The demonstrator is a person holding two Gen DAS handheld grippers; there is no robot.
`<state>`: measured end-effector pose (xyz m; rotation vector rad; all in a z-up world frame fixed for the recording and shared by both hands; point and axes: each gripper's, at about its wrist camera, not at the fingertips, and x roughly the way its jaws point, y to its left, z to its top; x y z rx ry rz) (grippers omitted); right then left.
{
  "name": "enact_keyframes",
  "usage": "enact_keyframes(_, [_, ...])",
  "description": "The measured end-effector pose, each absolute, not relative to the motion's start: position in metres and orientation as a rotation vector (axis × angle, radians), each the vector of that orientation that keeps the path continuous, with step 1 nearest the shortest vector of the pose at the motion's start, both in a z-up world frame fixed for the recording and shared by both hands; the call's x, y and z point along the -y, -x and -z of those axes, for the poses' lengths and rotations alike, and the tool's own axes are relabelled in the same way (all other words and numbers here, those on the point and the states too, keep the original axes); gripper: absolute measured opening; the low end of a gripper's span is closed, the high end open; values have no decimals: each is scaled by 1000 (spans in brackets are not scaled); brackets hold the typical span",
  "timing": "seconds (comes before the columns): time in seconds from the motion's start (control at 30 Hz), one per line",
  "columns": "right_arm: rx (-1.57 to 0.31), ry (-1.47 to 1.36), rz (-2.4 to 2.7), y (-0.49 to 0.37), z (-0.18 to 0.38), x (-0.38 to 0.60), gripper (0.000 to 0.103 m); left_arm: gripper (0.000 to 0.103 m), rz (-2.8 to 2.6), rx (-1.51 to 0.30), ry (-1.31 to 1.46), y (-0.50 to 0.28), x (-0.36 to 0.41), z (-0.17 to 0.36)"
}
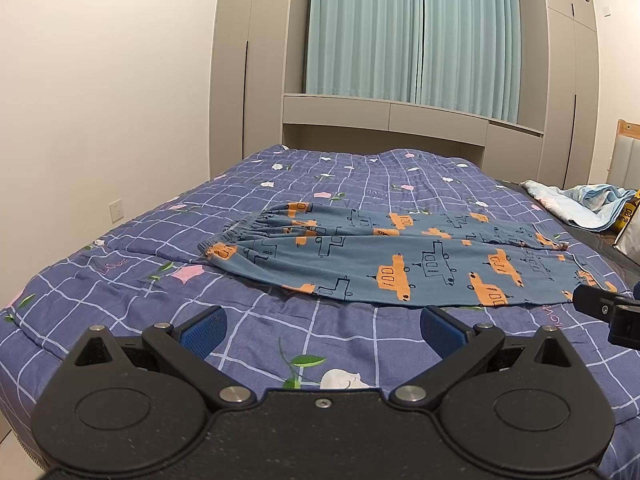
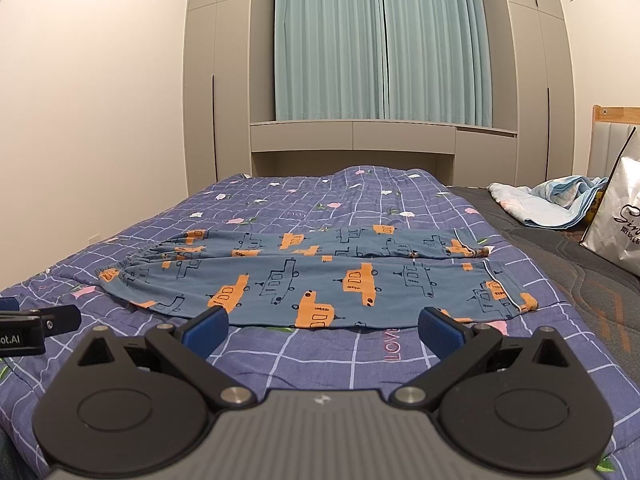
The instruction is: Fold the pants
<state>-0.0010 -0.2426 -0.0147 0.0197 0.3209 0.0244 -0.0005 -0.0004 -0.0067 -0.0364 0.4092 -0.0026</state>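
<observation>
The left gripper (image 1: pixel 323 330) hangs spread wide over bare quilt (image 1: pixel 120 288), holding nothing, short of the pants (image 1: pixel 380 256) and not touching them. Ahead of it and a little to its left lies the waistband (image 1: pixel 240 232), gathered and elastic; the legs run off to its right, one laid over the other, so the lengthwise fold looks already made. I judge the step in hand to be the approach before the crosswise fold, cuffs to waist or waist to cuffs.

The right gripper (image 2: pixel 323 330) is likewise spread and empty, just short of the pants' near edge (image 2: pixel 304 326), which lies between and just beyond its fingertips. The cuffs (image 2: pixel 508 292) sit ahead and to its right, the near one with pale piping. Each gripper shows at the edge of the other's view, side by side and near one another.

The next move calls for each gripper to go forward and down onto an end, pinch both layers at the near edge, and lift together so the cloth does not slide apart. Thin cotton on a soft quilt may let a finger catch the quilt too.

For room: open quilt lies left and beyond the waistband, and the bed's left edge (image 1: pixel 24 320) drops off there. To the right, past the cuffs, a crumpled blanket (image 2: pixel 552 200) and a white bag (image 2: pixel 616 216) stand well apart from the pants
</observation>
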Motion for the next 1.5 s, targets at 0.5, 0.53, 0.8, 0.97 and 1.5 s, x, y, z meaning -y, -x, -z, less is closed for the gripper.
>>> enact_keyframes(0.5, [-348, -25, -19, -2, 22, 243, 103, 103, 8, -445, 39, -4, 2, 15])
enact_keyframes(0.53, [-349, -25, -19, -2, 22, 243, 103, 103, 8, -446, 40, -5, 2, 16])
enact_keyframes(0.8, [-367, -26, -13, -5, 25, 243, 103, 103, 8, -463, 44, -10, 1, 18])
enact_keyframes(0.97, [-384, -23, -9, -7, 27, 243, 103, 103, 9, -470, 49, -12, 0, 20])
enact_keyframes(1.5, [-406, -24, 4, -12, 31, 245, 103, 103, 9, -486, 50, -16, 1, 21])
